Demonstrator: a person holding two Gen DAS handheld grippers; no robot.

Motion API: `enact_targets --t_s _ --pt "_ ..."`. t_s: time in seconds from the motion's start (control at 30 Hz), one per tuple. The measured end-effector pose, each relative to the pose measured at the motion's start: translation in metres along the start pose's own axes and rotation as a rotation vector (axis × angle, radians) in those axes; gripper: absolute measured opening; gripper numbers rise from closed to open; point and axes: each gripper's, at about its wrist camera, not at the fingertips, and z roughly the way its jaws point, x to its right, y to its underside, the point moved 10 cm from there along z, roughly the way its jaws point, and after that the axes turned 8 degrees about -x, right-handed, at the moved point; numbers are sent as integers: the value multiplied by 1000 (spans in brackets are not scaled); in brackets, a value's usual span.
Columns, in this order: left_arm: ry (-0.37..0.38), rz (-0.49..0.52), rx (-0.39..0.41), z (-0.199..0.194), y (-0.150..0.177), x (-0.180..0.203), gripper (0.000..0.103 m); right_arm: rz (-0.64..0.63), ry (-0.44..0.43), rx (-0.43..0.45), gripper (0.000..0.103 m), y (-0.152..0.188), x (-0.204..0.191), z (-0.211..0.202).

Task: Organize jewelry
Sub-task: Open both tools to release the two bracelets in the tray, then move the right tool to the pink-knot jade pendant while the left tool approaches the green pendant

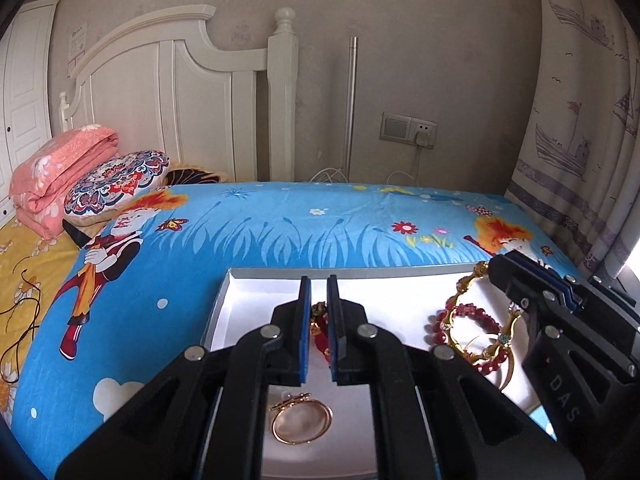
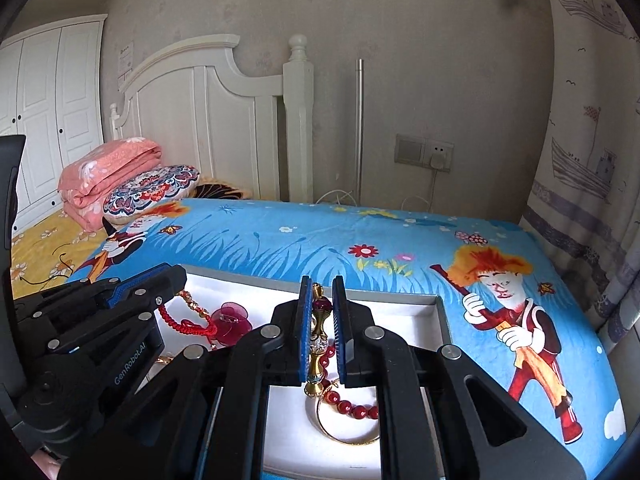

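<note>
Low centre of the right view, the right tongs (image 2: 322, 332) stand narrow around a gold bangle (image 2: 319, 334), its long axis running away from the camera. Left tongs (image 1: 319, 328) stand narrow around a red cord bracelet (image 1: 320, 330); contact unclear. Both hang over the white box (image 1: 256, 284) on the bed (image 1: 280, 232).

Glossy gold-metal bangle (image 2: 319, 344), shiny red beads (image 2: 356, 409), matt white tray (image 2: 408, 308).
</note>
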Motion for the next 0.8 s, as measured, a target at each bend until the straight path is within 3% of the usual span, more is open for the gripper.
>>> enact_targets --t_s 0.03,0.1,0.17,0.23,0.33,0.47,0.63,0.8 --pt "-11 -10 -12 6 2 -4 9 3 -2 -17 12 2 2 7" --pt "-27 -28 -40 16 6 -12 22 7 -8 -51 15 5 4 15" --pt "-36 -44 -45 19 10 -19 50 15 -12 -55 33 8 7 16" --pt "-41 -51 -36 17 12 -24 53 17 -18 -47 46 10 8 12" --pt "-44 -51 -34 10 16 -26 54 14 -16 -42 46 13 10 2" --pt "-74 -84 -7 -17 23 -35 83 5 -23 -21 46 24 11 -26" --pt "-82 -94 32 -58 47 -40 91 -14 -20 -14 46 58 13 -59" --pt "-72 -119 33 -84 90 -47 96 -9 -13 -32 46 104 15 -78"
